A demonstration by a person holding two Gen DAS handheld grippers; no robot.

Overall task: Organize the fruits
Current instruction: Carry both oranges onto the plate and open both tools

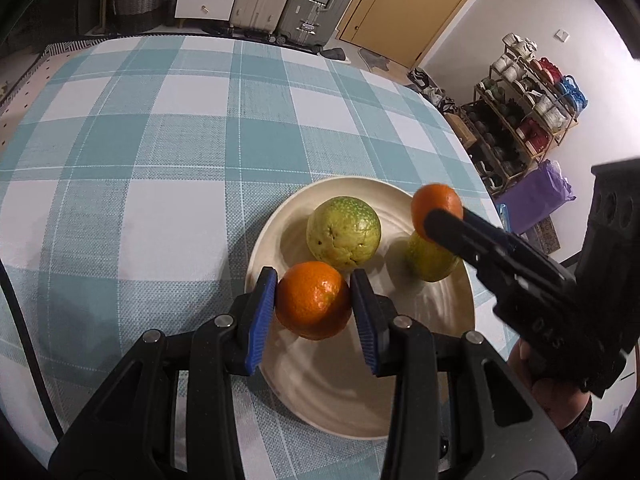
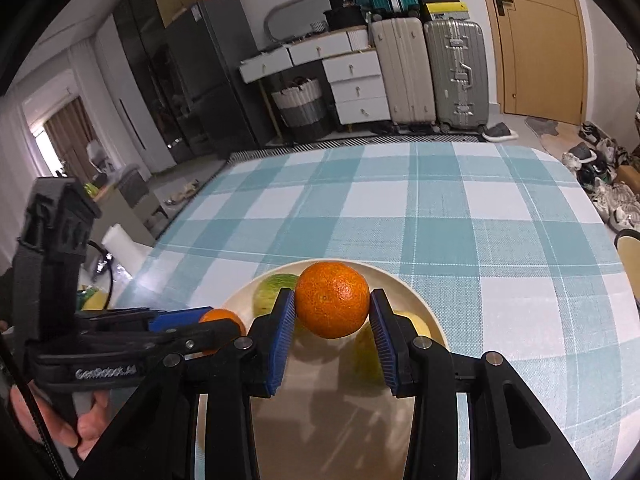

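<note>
Oranges (image 1: 313, 300) clamped in grippers, over plate (image 1: 320, 396)

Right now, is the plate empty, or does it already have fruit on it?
Not empty. The plate holds two green fruits; both oranges hang above it in the grippers.

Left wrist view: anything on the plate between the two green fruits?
Nothing; bare plate separates the round green fruit from the partly hidden one.

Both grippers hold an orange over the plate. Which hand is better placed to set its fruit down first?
Probably the left gripper: its orange hangs over bare plate. The right gripper's orange is above a green fruit.
</note>
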